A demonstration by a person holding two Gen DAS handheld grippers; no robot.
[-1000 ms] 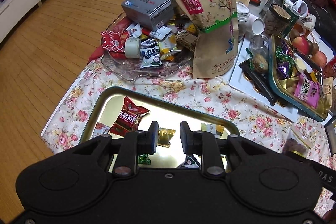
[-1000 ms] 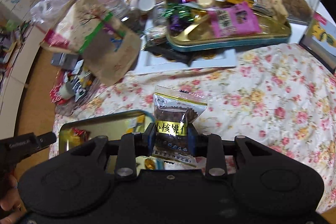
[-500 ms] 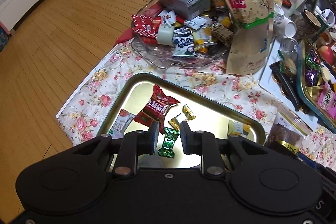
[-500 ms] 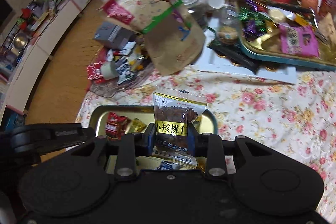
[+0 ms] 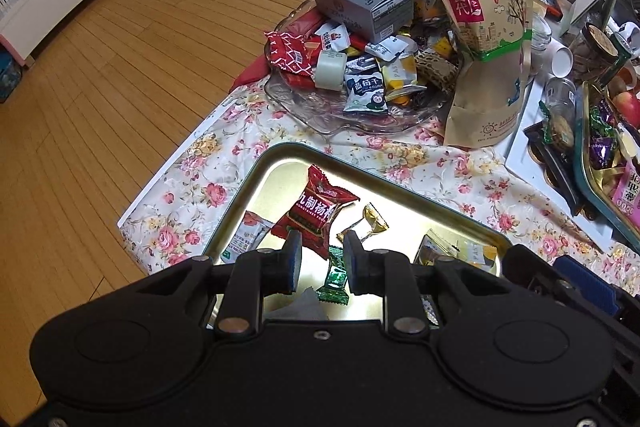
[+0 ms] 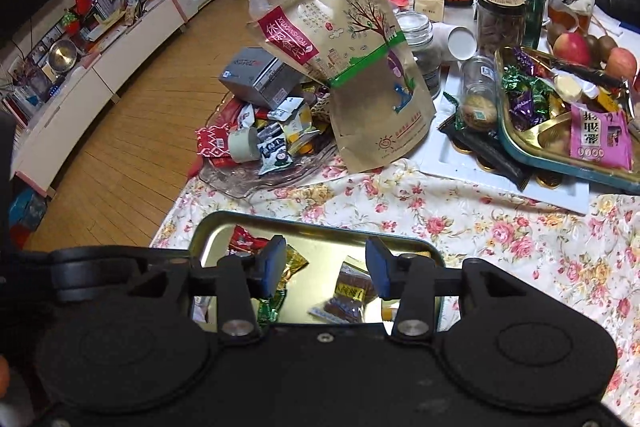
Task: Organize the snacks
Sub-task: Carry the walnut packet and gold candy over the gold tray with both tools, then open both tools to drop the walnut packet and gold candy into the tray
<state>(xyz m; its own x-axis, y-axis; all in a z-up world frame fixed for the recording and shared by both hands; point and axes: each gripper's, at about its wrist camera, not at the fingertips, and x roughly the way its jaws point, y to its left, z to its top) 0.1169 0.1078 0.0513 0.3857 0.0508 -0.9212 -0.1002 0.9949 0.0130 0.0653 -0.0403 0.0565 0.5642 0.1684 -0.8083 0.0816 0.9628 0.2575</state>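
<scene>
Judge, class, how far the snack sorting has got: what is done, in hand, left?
Done: several wrapped snacks lie in the gold metal tray. In hand: the right gripper is opening, its brown walnut-cake packet already down in the tray. Left: the heap on the clear glass dish.

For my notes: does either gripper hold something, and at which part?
Nothing is held. The right gripper is opening above the walnut snack packet in the gold tray; the left gripper is empty.

A flowered cloth (image 5: 436, 167) covers the counter, a wooden floor (image 5: 120, 75) spreads beyond it, and a low white cabinet (image 6: 92, 83) crowded with books lines the far wall.
</scene>
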